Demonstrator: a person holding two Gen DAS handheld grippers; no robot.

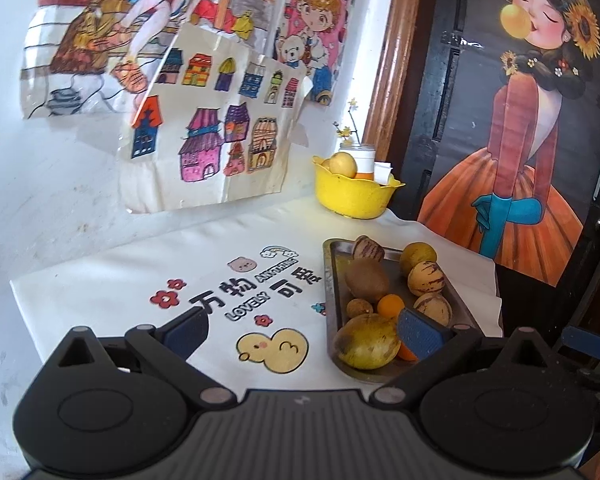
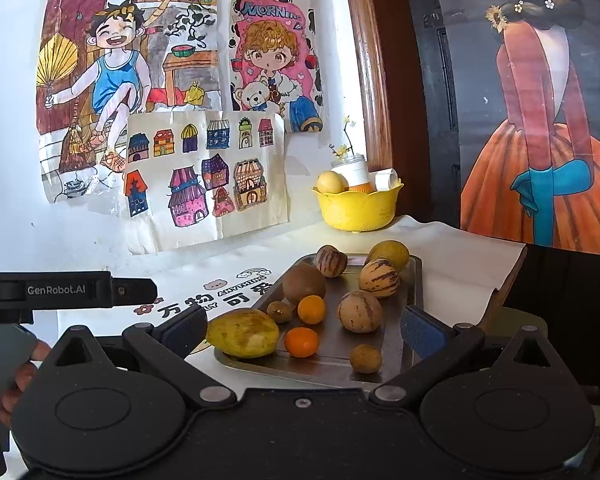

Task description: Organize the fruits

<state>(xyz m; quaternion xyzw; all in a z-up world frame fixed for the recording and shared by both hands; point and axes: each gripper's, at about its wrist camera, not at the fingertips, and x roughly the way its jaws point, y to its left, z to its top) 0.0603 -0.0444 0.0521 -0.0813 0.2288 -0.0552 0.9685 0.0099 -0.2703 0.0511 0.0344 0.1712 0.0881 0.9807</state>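
Note:
A metal tray [image 2: 332, 364] on a white printed cloth carries several fruits: a large yellow-green one [image 2: 242, 333] at its near left corner, two small oranges [image 2: 311, 309], striped melons [image 2: 359, 311], a brown kiwi [image 2: 303, 283] and small brown round fruits. Behind it, a yellow bowl [image 2: 358, 208] holds a pale yellow fruit [image 2: 330, 182]. My right gripper [image 2: 304, 330] is open, just short of the tray's near edge, gripping nothing. My left gripper [image 1: 302, 334] is open left of the tray [image 1: 338, 256], its right finger [image 1: 420, 332] overlapping the large yellow-green fruit [image 1: 366, 342] in view.
The white cloth [image 1: 140, 280] has bare room left of the tray. Children's drawings hang on the white wall behind. A white bottle [image 2: 354, 174] stands in the bowl. A dark painted panel [image 2: 540, 120] borders the table's right side. A hand [image 2: 24, 368] holds the left gripper's body.

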